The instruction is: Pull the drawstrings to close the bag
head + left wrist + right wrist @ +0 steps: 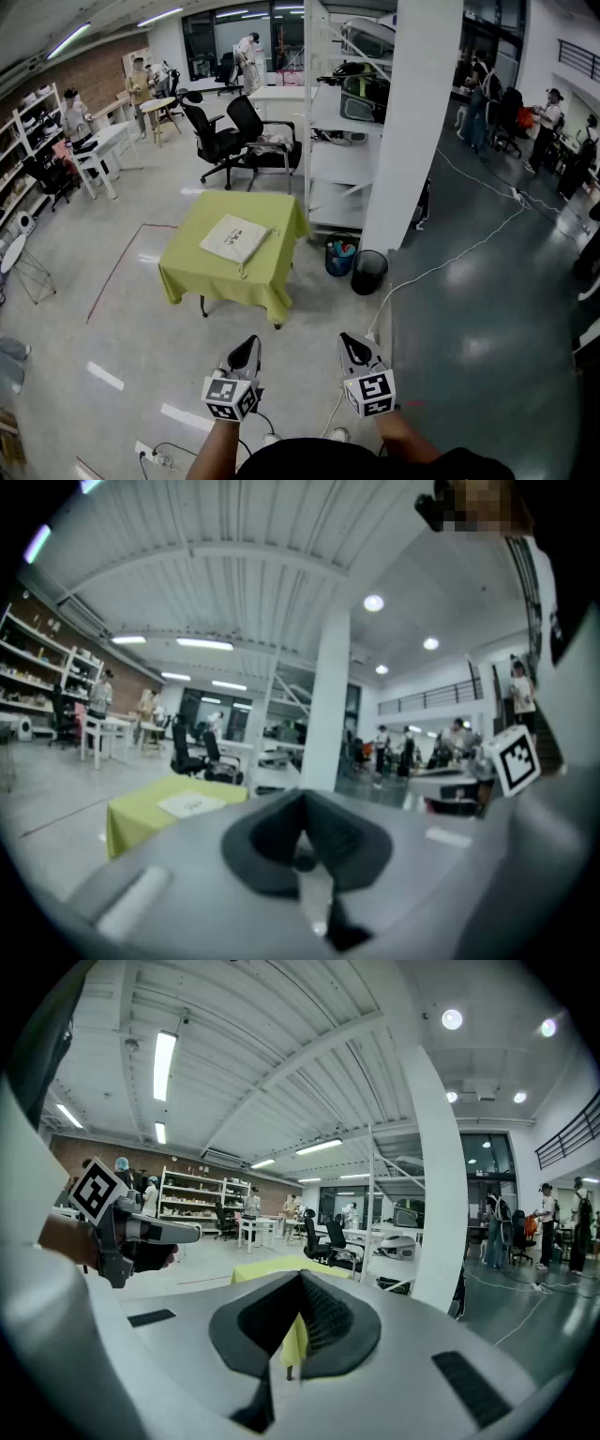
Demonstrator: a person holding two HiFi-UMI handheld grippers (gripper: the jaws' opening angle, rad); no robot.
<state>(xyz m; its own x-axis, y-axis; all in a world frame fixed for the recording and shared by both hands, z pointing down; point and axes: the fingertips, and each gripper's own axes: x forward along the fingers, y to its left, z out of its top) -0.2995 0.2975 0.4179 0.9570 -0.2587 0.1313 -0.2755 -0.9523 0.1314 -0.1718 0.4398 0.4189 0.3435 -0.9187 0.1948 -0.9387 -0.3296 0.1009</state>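
A flat cream drawstring bag point(234, 238) lies on a small table draped in a yellow-green cloth point(202, 272), a few steps ahead of me. Both grippers hang low in front of my body, well short of the table. The left gripper point(250, 343) and the right gripper point(348, 340) are both shut, with nothing between their jaws. In the left gripper view the bag point(192, 804) and table point(141, 817) show beyond the shut left gripper point(302, 806). The right gripper point(300, 1283) points at the table point(272, 1267), and the left gripper point(141, 1234) shows at the left of that view.
A white pillar point(412, 122) and a white shelf unit point(333, 178) stand right of the table, with a black bin point(368, 272) and a blue bin point(340, 255) at their foot. Office chairs point(220, 141) stand behind. A white cable point(450, 258) and a power strip point(150, 455) lie on the floor.
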